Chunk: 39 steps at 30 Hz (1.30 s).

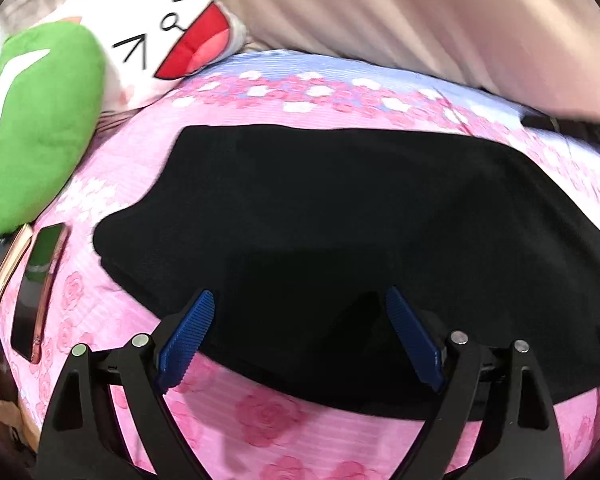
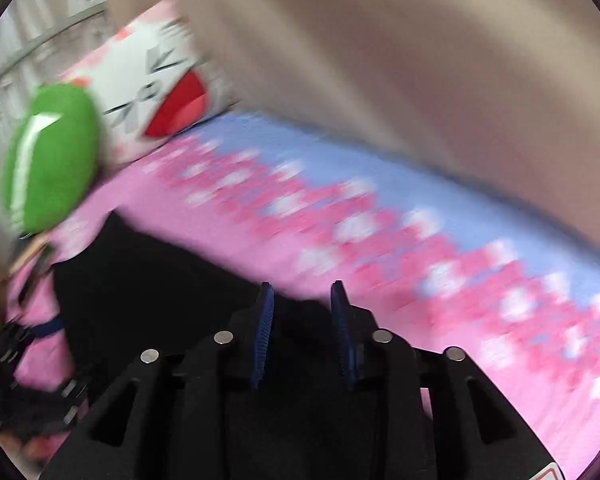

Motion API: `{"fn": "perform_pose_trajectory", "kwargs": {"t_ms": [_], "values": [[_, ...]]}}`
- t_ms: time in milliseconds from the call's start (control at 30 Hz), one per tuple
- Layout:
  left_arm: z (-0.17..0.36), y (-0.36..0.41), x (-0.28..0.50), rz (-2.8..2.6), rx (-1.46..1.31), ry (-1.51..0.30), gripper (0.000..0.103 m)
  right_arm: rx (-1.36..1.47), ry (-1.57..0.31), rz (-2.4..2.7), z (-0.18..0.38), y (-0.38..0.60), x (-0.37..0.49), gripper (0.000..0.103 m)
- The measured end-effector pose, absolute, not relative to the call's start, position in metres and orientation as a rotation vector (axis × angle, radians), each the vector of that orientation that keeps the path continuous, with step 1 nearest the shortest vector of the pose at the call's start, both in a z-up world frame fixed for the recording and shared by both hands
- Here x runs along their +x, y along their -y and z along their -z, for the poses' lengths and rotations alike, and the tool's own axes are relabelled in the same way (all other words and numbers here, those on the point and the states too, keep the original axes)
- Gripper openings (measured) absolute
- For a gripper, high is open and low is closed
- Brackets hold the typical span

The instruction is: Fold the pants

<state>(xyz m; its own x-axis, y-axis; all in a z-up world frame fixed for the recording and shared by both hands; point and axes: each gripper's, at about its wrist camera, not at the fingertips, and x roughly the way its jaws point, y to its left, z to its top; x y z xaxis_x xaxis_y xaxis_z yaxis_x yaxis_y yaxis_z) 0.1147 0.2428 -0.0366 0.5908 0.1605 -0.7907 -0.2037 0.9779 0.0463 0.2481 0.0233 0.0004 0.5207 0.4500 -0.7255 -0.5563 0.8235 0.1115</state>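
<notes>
At the far left of the left wrist view a phone (image 1: 40, 284) with a rose-gold rim lies on the pink flowered bedsheet (image 1: 268, 412), its dark screen reflecting the green. Just above it sits a green plush cushion (image 1: 40, 120), and beside that, further back, a white pillow (image 1: 172, 32) drawn with a cat face and a wide red mouth. A beige curtain (image 1: 420, 12) hangs behind the bed.

The black pants (image 1: 340, 216) lie spread flat on the sheet, filling the middle of this view and running off to the right edge; their near hem curves across just in front of the left gripper (image 1: 300, 304). Its blue ribbed fingers (image 1: 188, 336) stand wide apart — released, grasping nothing — with both tips over the dark cloth.

The right wrist view is heavily blurred. At its left edge the other tool shows faintly as dark linkage over the sheet. The green cushion (image 2: 52, 156) and the cat pillow (image 2: 156, 92) appear at upper left, the pants (image 2: 148, 280) as a dark mass at lower left reaching in under the right gripper (image 2: 302, 296). Its fingers (image 2: 265, 332) are drawn fairly close but a gap remains; black cloth fills the space between them, and whether it is pinched or merely lying below — I cannot tell. To the right the sheet (image 2: 440, 272) runs in pink and blue bands under the curtain (image 2: 420, 60).
</notes>
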Motion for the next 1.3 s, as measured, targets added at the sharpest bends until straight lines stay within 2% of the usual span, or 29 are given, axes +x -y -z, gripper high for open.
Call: {"fn": "perform_pose_trajectory", "kwargs": {"t_ms": [133, 300, 333, 433, 567, 667, 800, 900, 933, 1067, 1300], "values": [[0.035, -0.251, 0.114, -0.246, -0.044, -0.914, 0.086, -0.266, -0.910, -0.557, 0.048, -0.060, 0.262, 0.021], [0.024, -0.288, 0.103, -0.365, -0.026, -0.879, 0.091, -0.148, -0.862, -0.636, 0.012, -0.049, 0.220, 0.025], [0.026, -0.297, 0.104, -0.390, -0.028, -0.886, 0.091, -0.170, -0.856, -0.622, 0.012, -0.043, 0.204, 0.031], [0.036, -0.320, 0.107, -0.459, -0.030, -0.920, 0.091, -0.212, -0.857, -0.564, 0.020, -0.008, 0.151, 0.032], [0.035, -0.324, 0.098, -0.431, -0.079, -0.916, 0.091, -0.128, -0.841, -0.227, 0.024, 0.112, 0.092, 0.032], [0.027, -0.298, 0.093, -0.388, -0.047, -0.891, 0.091, -0.027, -0.847, 0.052, 0.017, 0.223, 0.053, 0.041], [0.021, -0.239, 0.092, -0.281, 0.002, -0.886, 0.091, 0.079, -0.863, 0.407, 0.017, 0.363, 0.007, 0.044], [0.018, -0.198, 0.090, -0.221, 0.028, -0.886, 0.092, 0.176, -0.872, 0.501, 0.025, 0.431, -0.009, 0.044], [0.017, -0.183, 0.090, -0.201, 0.036, -0.891, 0.092, 0.195, -0.877, 0.502, 0.028, 0.446, -0.011, 0.044], [0.016, -0.140, 0.087, -0.156, 0.063, -0.900, 0.092, 0.199, -0.882, 0.475, 0.037, 0.464, -0.005, 0.055], [0.014, -0.094, 0.087, -0.128, 0.115, -0.916, 0.092, 0.175, -0.864, 0.313, 0.040, 0.470, 0.015, 0.055]]}}
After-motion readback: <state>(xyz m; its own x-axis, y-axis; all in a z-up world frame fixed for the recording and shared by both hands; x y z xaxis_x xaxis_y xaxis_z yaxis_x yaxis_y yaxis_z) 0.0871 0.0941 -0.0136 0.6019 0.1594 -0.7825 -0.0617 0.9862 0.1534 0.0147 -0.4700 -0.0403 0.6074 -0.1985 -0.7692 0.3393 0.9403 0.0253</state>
